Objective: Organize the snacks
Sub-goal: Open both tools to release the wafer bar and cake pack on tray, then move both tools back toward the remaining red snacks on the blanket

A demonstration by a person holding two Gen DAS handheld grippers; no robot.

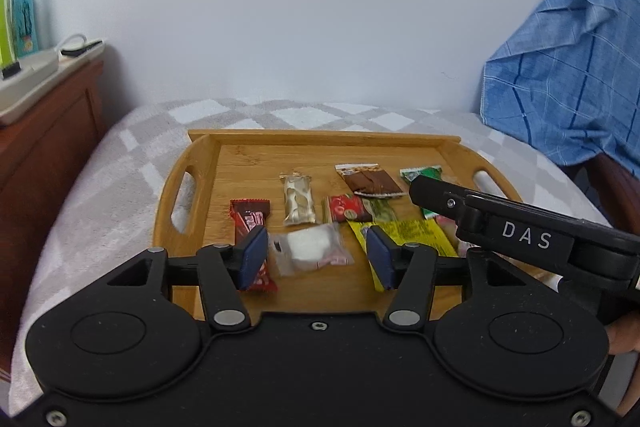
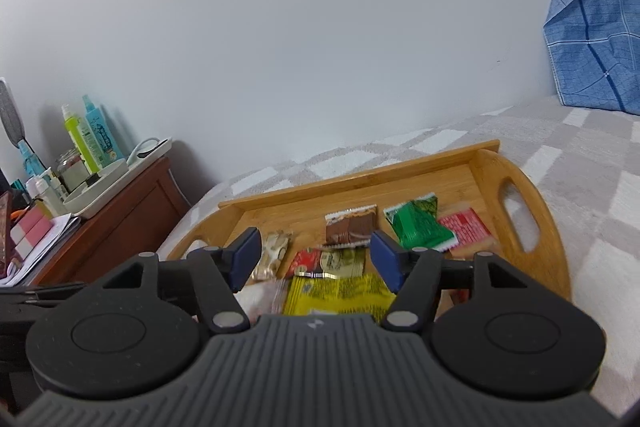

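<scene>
on the bed (image 1: 100, 187), tray (image 1: 200, 163) holds the snacks (image 1: 298, 205) spread flat. left hand-held gripper (image 1: 316, 257) above white packet (image 1: 308, 247), jaws apart, empty. right hand-held gripper (image 2: 316, 263) over yellow packet (image 2: 340, 293), jaws apart, empty.

Plain pale wall (image 1: 300, 7) behind bed (image 1: 100, 187) with grey-white checked blanket. Brown wooden cabinet (image 2: 120, 223) at bed's left edge, bottles (image 2: 88, 135) on top. Blue checked cloth (image 1: 568, 67) hanging at right. Soft, even light.
</scene>
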